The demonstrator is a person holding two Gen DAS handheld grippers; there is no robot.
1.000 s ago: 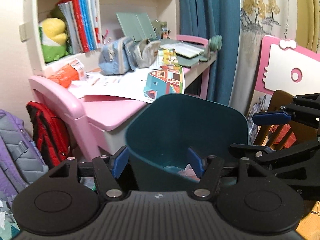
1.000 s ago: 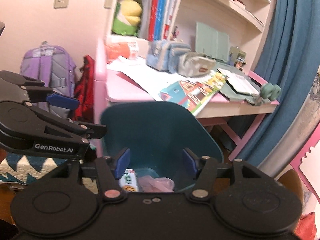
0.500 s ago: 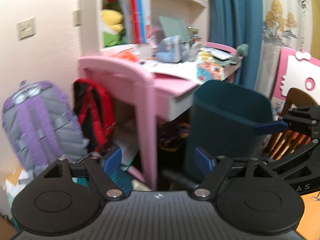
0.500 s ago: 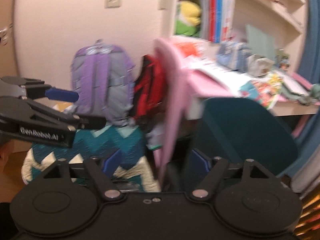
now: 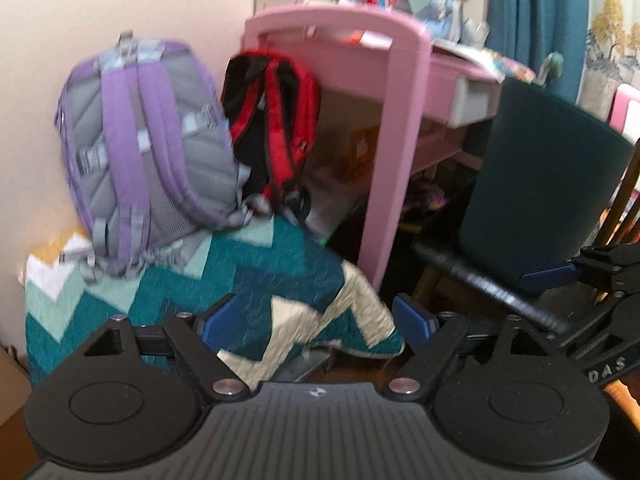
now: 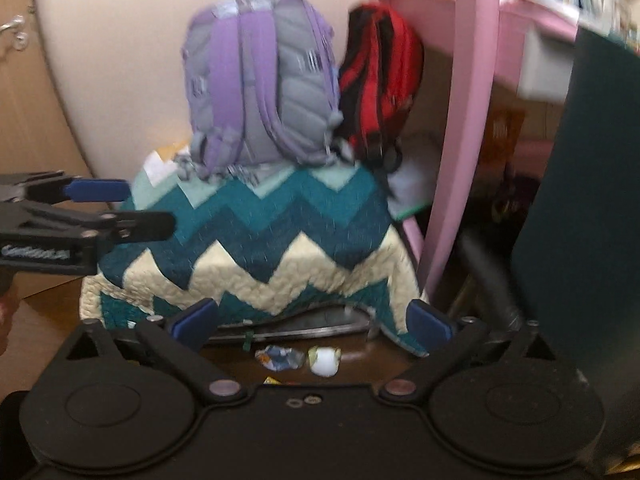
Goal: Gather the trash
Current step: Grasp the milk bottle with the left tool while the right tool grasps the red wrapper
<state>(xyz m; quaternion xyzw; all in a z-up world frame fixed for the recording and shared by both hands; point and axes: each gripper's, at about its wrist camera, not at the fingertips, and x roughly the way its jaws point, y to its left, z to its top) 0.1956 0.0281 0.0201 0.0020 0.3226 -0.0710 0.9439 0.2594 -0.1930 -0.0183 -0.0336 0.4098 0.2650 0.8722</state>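
Observation:
Two pieces of trash lie on the dark wood floor in the right wrist view: a crumpled blue wrapper [image 6: 280, 357] and a white and yellow scrap [image 6: 325, 361]. My right gripper [image 6: 312, 322] hangs just above them, jaws opening wide, nothing between them. The dark teal trash bin [image 6: 592, 208] stands at the right edge there, and at the right of the left wrist view as the bin [image 5: 548, 168]. My left gripper [image 5: 316, 320] points at the zigzag quilt [image 5: 256, 284], jaws opening, nothing in them. No trash shows in the left wrist view.
A purple and grey backpack [image 5: 148, 152] rests on the quilt, with a red and black backpack [image 5: 276, 128] beside it. The pink desk's leg [image 5: 396, 152] stands between the quilt and the bin. A black tube [image 6: 488, 280] lies by the bin. Wooden chair rungs [image 5: 624, 196] stand at far right.
Both grippers have swung left away from the bin's open top and dropped toward the floor. Their jaws have spread wider. The quilt, backpacks and floor trash have come into view.

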